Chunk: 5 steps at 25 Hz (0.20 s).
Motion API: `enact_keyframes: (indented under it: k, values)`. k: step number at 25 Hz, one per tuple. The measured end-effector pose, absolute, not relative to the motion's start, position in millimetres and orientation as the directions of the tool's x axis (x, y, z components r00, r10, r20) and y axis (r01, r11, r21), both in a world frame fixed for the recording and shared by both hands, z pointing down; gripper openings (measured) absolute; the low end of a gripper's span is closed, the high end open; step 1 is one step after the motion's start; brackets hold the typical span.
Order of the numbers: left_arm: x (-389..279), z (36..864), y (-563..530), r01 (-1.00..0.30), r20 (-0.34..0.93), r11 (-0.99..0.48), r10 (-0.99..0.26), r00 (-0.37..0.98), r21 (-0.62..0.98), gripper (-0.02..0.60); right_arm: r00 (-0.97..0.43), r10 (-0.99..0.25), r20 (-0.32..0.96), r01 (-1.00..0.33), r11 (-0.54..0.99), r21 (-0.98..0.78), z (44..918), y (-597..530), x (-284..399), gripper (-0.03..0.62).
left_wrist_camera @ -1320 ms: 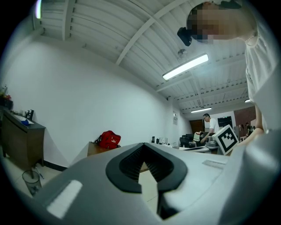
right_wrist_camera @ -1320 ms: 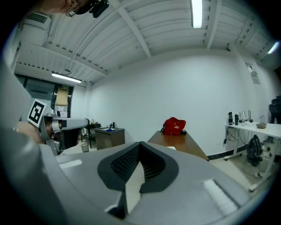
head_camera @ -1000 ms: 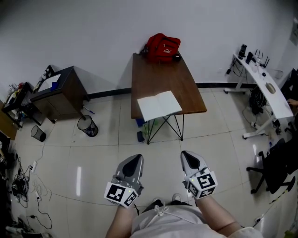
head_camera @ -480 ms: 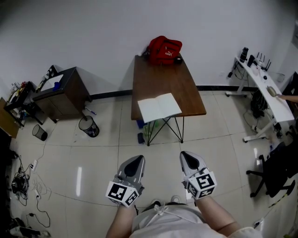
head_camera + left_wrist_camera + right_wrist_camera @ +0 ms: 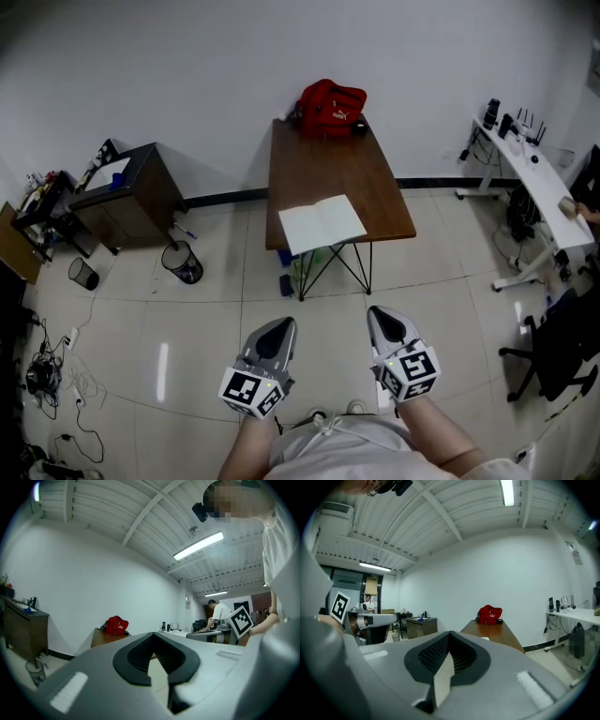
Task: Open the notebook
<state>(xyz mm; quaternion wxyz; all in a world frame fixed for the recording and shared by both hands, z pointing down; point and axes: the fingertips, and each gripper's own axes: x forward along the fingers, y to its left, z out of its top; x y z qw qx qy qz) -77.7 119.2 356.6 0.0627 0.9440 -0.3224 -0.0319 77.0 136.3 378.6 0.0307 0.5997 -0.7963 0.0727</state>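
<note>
The notebook (image 5: 322, 224) lies open, white pages up, at the near end of a brown table (image 5: 328, 159). A red bag (image 5: 331, 108) sits at the table's far end. Both grippers hang low in front of the person, well short of the table and over the tiled floor. The left gripper (image 5: 273, 337) and the right gripper (image 5: 385, 327) are shut with nothing in them. Past the left gripper (image 5: 153, 634), the left gripper view shows the red bag (image 5: 116, 625). Beyond the right gripper (image 5: 450, 633), the right gripper view shows the table (image 5: 499, 632), the bag (image 5: 489, 614) and a sliver of notebook (image 5: 483, 638).
A dark cabinet (image 5: 127, 192) and a black bin (image 5: 184, 262) stand left of the table. A white desk (image 5: 530, 183) and an office chair (image 5: 558, 347) are at the right. Cables (image 5: 42, 366) lie on the floor at far left. Tiled floor separates me from the table.
The view has shifted a little, so the table and both grippers sit slightly lower in frame. Both grippers stay shut and empty; the notebook has not moved.
</note>
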Motion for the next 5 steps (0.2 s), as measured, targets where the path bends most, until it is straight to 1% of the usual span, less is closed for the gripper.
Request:
enact_keyframes:
  k: [5]
  values:
    - [-80.5, 359.8, 113.6, -0.603, -0.014, -0.782, -0.612, 0.790, 0.158, -0.006, -0.286, -0.950, 0.127, -0.956, 0.273, -0.106, 373.9, 133.1, 73.3, 0.003]
